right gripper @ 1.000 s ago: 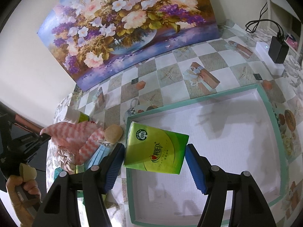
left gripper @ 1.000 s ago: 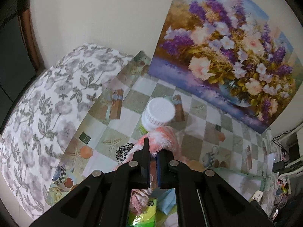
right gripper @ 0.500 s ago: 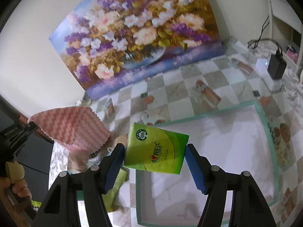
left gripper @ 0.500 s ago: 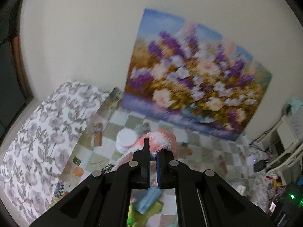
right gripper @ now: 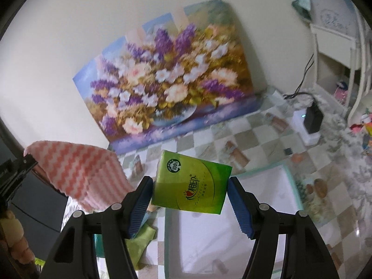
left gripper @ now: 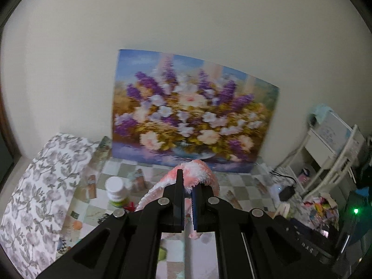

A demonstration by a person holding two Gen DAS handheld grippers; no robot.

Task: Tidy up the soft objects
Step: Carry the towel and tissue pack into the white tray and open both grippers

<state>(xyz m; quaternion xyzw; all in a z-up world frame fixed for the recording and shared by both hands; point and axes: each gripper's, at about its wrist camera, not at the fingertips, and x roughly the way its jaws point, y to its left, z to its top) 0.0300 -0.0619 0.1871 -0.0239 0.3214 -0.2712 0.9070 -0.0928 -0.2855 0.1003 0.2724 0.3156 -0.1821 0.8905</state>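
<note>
Tongs in our left hand pinch the pink striped cloth in the air; our right tongs clamp the green tissue pack above the teal-rimmed tray.

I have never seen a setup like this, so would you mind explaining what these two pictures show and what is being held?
No robot here: a person carries a handheld two-finger gripper in each hand, each with a wide-angle camera looking along its fingers. One picture comes from the left gripper, which is shut on a pink-and-white cloth. The other comes from the right gripper, whose blue pads clamp a green tissue pack above a white tray with a teal rim. Below is a checkered tablecloth with a white-capped bottle, and a flower painting leans on the wall.
</note>
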